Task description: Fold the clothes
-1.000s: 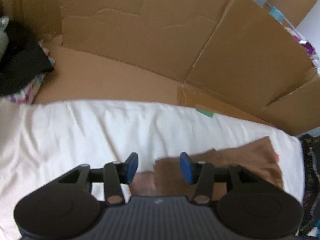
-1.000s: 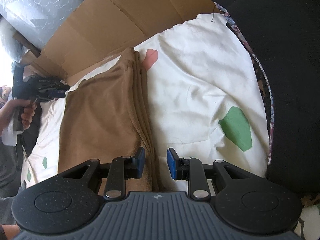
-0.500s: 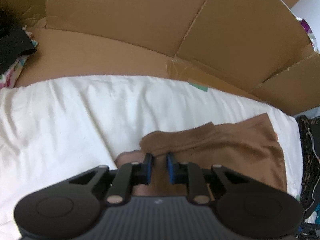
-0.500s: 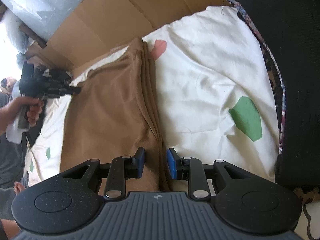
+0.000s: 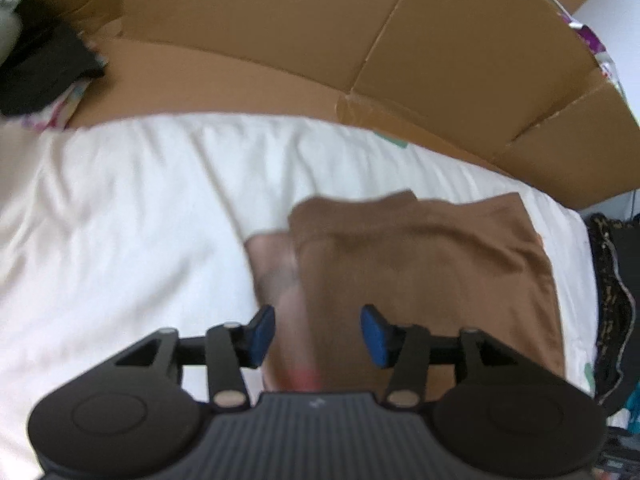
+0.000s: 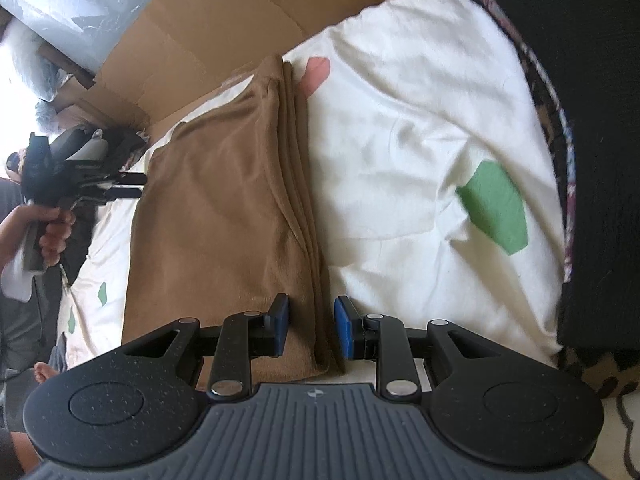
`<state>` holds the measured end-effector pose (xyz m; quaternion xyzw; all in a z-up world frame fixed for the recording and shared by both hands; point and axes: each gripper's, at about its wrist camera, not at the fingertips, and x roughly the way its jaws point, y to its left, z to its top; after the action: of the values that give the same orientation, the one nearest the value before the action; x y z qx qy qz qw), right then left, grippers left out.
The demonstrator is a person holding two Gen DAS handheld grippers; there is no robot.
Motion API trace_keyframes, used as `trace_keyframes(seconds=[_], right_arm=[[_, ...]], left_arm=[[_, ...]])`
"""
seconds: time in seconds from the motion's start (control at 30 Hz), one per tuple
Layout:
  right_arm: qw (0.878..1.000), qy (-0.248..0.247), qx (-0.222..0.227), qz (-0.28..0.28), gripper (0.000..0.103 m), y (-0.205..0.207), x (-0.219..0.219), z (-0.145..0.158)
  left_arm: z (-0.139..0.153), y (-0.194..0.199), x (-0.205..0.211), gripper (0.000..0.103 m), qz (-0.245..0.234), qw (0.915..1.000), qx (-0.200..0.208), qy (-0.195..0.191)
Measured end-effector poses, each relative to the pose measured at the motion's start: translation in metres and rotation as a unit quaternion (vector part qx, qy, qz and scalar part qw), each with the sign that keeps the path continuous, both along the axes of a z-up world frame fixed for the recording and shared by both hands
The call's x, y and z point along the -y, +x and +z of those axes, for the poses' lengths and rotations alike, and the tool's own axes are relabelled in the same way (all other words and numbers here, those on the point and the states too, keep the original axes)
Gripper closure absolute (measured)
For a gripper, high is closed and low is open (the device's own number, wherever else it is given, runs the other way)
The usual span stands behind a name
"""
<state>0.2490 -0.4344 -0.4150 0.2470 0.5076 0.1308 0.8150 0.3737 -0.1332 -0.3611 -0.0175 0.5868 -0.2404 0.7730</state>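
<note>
A brown garment (image 5: 432,272) lies folded flat on the white sheet (image 5: 120,220); the left wrist view is blurred. My left gripper (image 5: 318,334) is open and empty just above the garment's near left edge. In the right wrist view the same brown garment (image 6: 216,216) lies in a long folded stack, its layered fold edge running toward me. My right gripper (image 6: 310,326) is open, its fingers astride that fold edge at the near end, not clamped. The left gripper (image 6: 120,186) shows there at the garment's far left corner, held by a hand.
Cardboard panels (image 5: 320,32) stand behind the sheet. A dark fabric pile (image 5: 36,76) sits at the far left. A black cushion (image 6: 592,120) with a patterned border lies to the right. The sheet (image 6: 400,140) has green (image 6: 494,208) and pink patches.
My left gripper, shut on the garment's corner half a second ago, has opened and let it go. My right gripper has opened a little wider over the fold edge.
</note>
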Motion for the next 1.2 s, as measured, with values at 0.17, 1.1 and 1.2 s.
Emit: trace_keyframes(seconds=[0.17,1.1,1.2], right_arm=[[1.0,0.015,-0.011,0.002,0.071,0.001,0.002,-0.011],[0.997,0.058,-0.041,0.008,0.086,0.007,0.01,-0.021],[0.998,0.053,-0.04,0.008,0.077,0.005,0.008,-0.021]], left_arm=[[0.013,-0.038,-0.014,0.05,0.021,0.9997,-0.01,-0.007],[-0.046,-0.193,-0.029,0.054,0.12,0.9806,-0.133,-0.079],[-0.053,-0.197,-0.028,0.054,0.125,0.979,-0.131,-0.094]])
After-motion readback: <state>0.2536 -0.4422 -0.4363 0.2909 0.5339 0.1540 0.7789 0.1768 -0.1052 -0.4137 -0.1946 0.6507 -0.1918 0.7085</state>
